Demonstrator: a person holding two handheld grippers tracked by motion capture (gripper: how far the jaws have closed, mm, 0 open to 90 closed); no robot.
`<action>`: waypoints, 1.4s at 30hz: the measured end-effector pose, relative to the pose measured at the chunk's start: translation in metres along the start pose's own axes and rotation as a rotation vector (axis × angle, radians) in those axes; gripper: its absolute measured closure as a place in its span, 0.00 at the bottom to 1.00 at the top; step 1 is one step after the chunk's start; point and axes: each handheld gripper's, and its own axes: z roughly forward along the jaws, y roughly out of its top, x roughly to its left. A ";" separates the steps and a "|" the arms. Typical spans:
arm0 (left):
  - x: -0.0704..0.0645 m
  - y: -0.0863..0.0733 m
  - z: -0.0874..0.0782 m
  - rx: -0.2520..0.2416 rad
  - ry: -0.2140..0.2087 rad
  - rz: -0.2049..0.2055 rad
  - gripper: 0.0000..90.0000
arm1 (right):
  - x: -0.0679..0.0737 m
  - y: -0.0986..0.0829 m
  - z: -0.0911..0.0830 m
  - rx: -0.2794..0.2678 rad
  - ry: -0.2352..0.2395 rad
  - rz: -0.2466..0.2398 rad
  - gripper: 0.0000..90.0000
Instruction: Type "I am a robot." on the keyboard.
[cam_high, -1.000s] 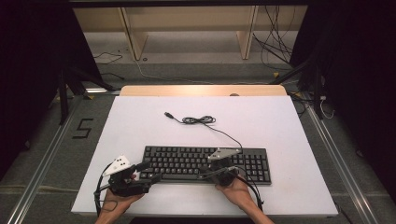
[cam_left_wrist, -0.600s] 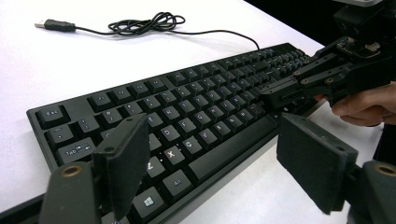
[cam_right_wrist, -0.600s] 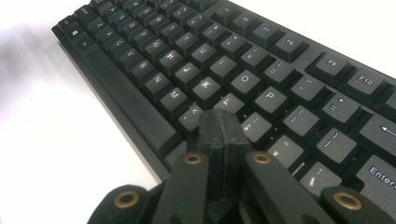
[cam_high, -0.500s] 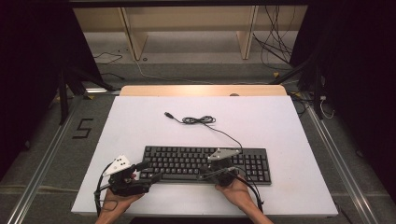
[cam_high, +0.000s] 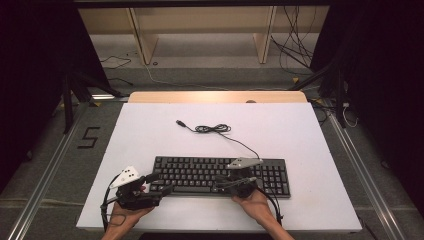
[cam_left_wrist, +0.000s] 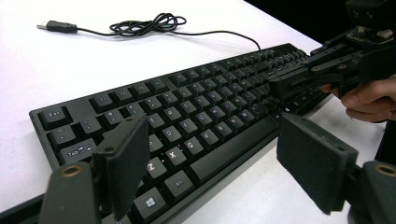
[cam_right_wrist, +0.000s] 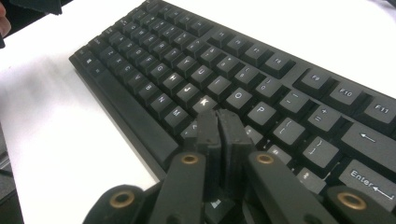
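A black keyboard (cam_high: 220, 172) lies near the table's front edge, also seen in the left gripper view (cam_left_wrist: 187, 116) and the right gripper view (cam_right_wrist: 210, 65). Its thin cable runs back to a small coil (cam_high: 212, 129) and a loose USB plug (cam_high: 180, 122), which also lies at the far left of the left gripper view (cam_left_wrist: 56, 26). My left gripper (cam_high: 161, 183) stands open at the keyboard's left front corner, its jaws wide over the bottom-left keys (cam_left_wrist: 219, 163). My right gripper (cam_high: 219, 186) is shut with nothing in it, and its tips (cam_right_wrist: 218, 122) rest low over the keys beside K. It also appears across the keyboard (cam_left_wrist: 299, 81).
The white table top (cam_high: 150, 135) has free room behind and to both sides of the keyboard. A wooden strip (cam_high: 215, 96) edges its far side. Dark floor and metal rails (cam_high: 45, 175) lie beyond the table's left and right edges.
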 end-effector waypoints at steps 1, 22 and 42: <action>0.000 0.000 0.000 0.001 0.000 0.002 0.28 | 0.000 0.000 -0.001 -0.002 0.001 0.001 0.97; 0.002 0.000 0.000 0.004 0.001 -0.002 0.27 | -0.015 -0.004 -0.038 -0.082 0.006 0.012 0.58; 0.001 0.000 0.000 0.000 0.000 0.002 0.27 | -0.023 -0.027 -0.078 -0.164 -0.029 0.033 0.40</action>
